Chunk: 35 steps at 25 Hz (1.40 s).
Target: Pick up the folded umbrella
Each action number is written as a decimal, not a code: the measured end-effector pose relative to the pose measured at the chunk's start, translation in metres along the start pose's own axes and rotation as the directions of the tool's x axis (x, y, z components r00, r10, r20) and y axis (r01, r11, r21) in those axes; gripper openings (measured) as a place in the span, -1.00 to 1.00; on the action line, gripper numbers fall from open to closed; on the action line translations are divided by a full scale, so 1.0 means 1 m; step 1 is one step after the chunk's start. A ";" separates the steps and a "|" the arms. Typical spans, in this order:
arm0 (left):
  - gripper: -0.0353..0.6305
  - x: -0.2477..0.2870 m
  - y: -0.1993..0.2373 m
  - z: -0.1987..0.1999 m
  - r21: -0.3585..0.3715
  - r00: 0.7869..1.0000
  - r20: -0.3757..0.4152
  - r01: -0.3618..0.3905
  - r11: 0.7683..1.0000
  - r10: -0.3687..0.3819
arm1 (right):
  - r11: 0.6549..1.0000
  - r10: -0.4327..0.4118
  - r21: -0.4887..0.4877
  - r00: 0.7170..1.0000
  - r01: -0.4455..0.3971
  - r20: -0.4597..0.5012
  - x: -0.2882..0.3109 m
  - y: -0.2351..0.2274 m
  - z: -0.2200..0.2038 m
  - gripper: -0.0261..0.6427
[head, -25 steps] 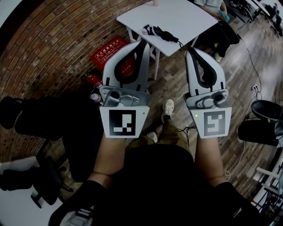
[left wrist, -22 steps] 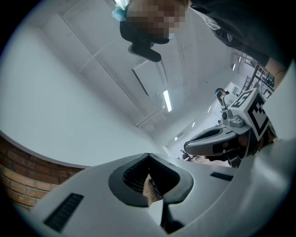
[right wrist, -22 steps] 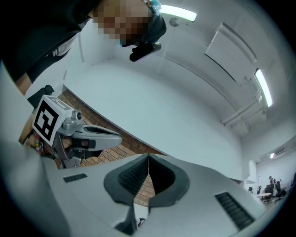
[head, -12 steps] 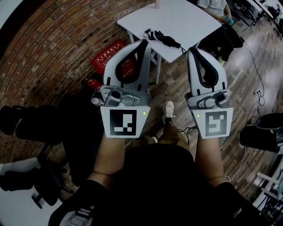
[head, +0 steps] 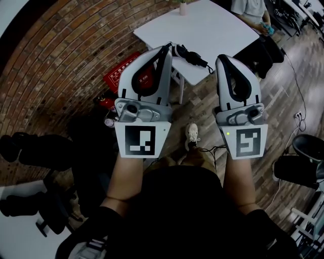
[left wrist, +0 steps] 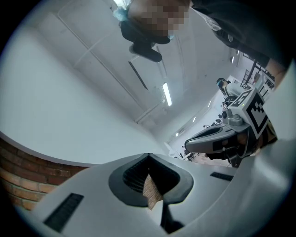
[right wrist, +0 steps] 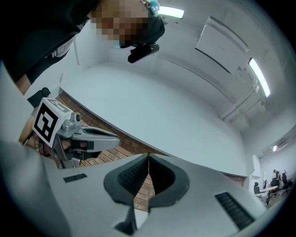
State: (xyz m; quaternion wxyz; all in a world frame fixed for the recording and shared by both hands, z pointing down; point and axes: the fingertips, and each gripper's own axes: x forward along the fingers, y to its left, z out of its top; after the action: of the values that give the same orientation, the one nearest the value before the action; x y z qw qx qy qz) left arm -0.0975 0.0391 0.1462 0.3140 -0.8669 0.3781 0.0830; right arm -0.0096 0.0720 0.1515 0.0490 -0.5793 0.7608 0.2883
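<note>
Here both tongs are held up side by side in front of the person, pointing toward a white tabletop [head: 217, 23]. The left tongs [head: 166, 47] are clenched: in the left gripper view the two tips meet, and only brick wall shows through the hollow below them, so they hold nothing. The right tongs [head: 223, 57] are clenched too, tip against tip, and likewise empty.

The umbrella [head: 189, 53], folded and black with some white at one end, lies flat on the tabletop close to its near corner. From the head view the tip of the left tongs overlaps the umbrella's left end, but neither tongs touch it, and the right tongs sit just to its right.

At the tabletop's far edge stands a small pink vessel [head: 182, 8]. A person [head: 249, 9] sits at the far right corner. Left of the tabletop, a red sign [head: 121, 71] lies on the floor against the brick wall [head: 66, 45]. A pale shoe [head: 192, 135] rests on the wooden floor [head: 273, 96] between the two tongs, and a black chair [head: 30, 152] stands at the left.
</note>
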 end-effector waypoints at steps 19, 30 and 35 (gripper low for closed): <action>-0.86 0.139 0.014 -0.077 0.030 0.996 -0.060 -0.056 0.998 0.058 | 0.995 0.085 0.049 0.996 -0.087 0.026 0.102 -0.097 -0.092 -0.83; -0.86 0.194 0.020 -0.121 0.034 0.989 -0.114 -0.095 0.995 0.099 | 0.984 0.159 0.080 0.987 -0.161 0.032 0.147 -0.128 -0.140 -0.83; -0.86 0.206 0.016 -0.130 0.043 0.987 -0.127 -0.094 0.995 0.099 | 0.980 0.171 0.100 0.984 -0.175 0.045 0.156 -0.136 -0.151 -0.83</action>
State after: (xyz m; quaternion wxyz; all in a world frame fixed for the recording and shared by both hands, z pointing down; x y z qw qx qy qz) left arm 0.0232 -0.1719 0.1625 0.3007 -0.8451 0.4406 0.0351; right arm 0.1024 -0.1574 0.1612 0.0673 -0.5023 0.8213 0.2622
